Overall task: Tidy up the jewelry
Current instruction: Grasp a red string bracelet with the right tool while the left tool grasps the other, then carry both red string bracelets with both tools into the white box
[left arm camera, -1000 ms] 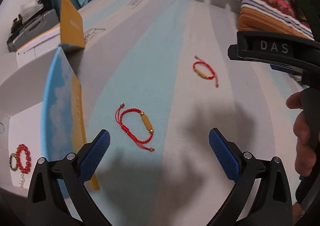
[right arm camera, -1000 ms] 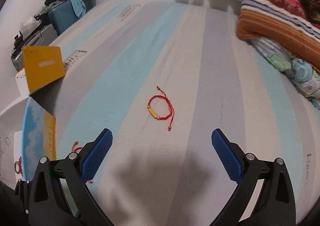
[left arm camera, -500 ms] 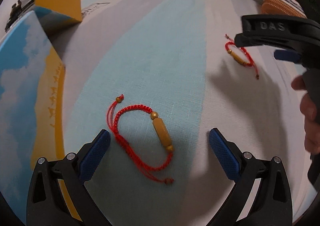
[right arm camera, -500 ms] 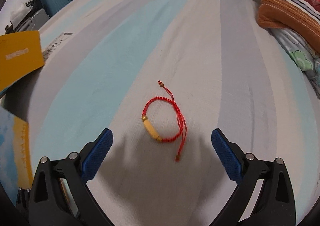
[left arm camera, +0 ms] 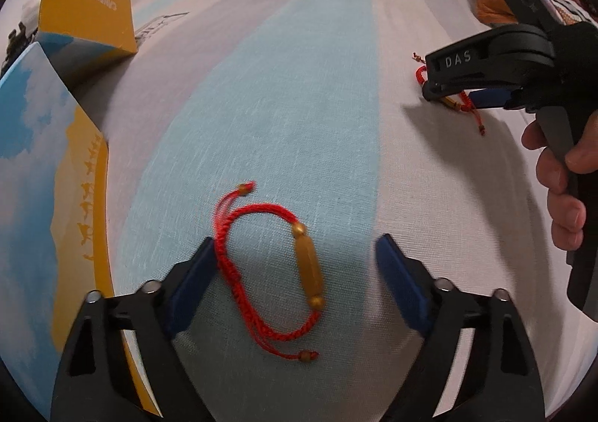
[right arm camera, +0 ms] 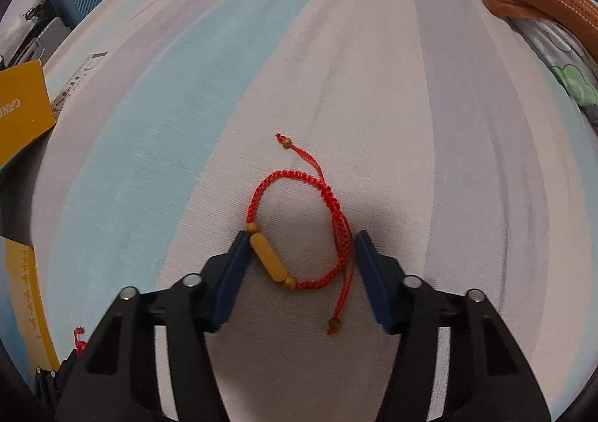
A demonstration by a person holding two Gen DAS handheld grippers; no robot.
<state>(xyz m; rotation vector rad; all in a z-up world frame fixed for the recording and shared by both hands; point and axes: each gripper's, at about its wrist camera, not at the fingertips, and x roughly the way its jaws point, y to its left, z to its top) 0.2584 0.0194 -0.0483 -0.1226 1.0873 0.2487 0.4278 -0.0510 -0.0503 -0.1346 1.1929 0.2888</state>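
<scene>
My left tool point(left arm camera: 297, 285) and "DAS"-marked right tool point(right arm camera: 299, 272) each straddle a red cord bracelet point(left arm camera: 269, 272), jaws unclenched, beside a yellow box point(left arm camera: 88, 7) on the striped bed point(right arm camera: 373, 67).

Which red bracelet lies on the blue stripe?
The bracelet between the left gripper's fingers; the other bracelet, under the right gripper, lies on white fabric.

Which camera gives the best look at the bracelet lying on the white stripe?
The right wrist view: the bracelet lies whole between the right gripper fingers. In the left wrist view that gripper covers most of it, leaving only bits of red cord.
</scene>
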